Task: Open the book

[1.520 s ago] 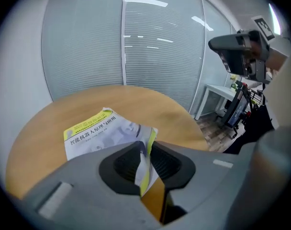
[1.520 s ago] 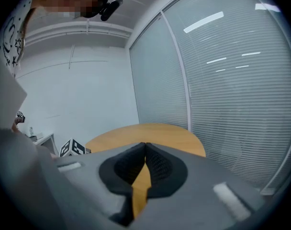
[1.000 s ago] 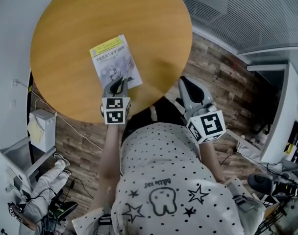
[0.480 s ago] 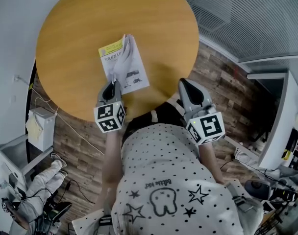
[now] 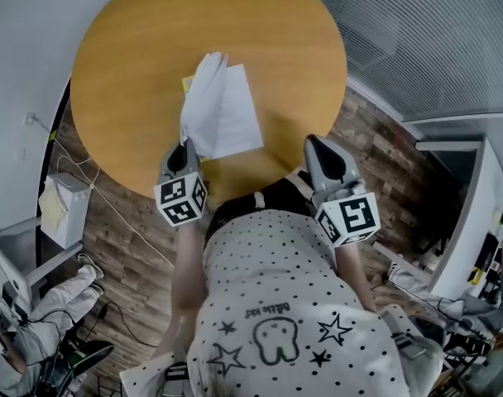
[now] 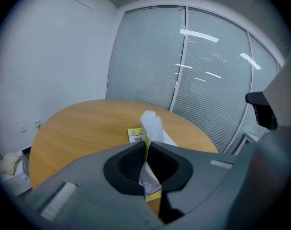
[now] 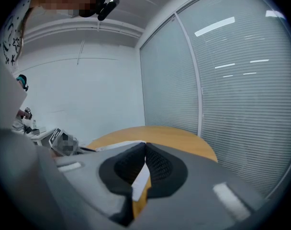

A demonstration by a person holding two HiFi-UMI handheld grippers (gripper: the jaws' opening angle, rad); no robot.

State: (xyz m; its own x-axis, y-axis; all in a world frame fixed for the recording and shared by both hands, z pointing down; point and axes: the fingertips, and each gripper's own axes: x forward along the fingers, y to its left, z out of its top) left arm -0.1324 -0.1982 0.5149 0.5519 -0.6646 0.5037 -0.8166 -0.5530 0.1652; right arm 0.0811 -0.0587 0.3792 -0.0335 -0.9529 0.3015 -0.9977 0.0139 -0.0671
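A thin book point(image 5: 235, 118) lies on the round wooden table point(image 5: 136, 31), near its front edge. Its yellow-and-white cover point(image 5: 202, 98) stands lifted and curls to the left, baring a white page. My left gripper point(image 5: 185, 149) is shut on the cover's lower edge. In the left gripper view the cover point(image 6: 150, 123) rises out of the closed left gripper point(image 6: 146, 145). My right gripper point(image 5: 314, 144) is shut with nothing in it, just off the table's front right edge. In the right gripper view the right gripper point(image 7: 145, 145) points over the table point(image 7: 179, 137) with the book's white page point(image 7: 117, 145) beyond it.
The person's dotted shirt point(image 5: 276, 304) fills the lower head view. A white box point(image 5: 57, 209) and cables sit on the wooden floor point(image 5: 384, 147) to the left. Window blinds point(image 6: 207, 71) run behind the table.
The left gripper has drawn the cover up and over to the left, from flat to upright, and the white inner page now shows. The right gripper has shifted only slightly.
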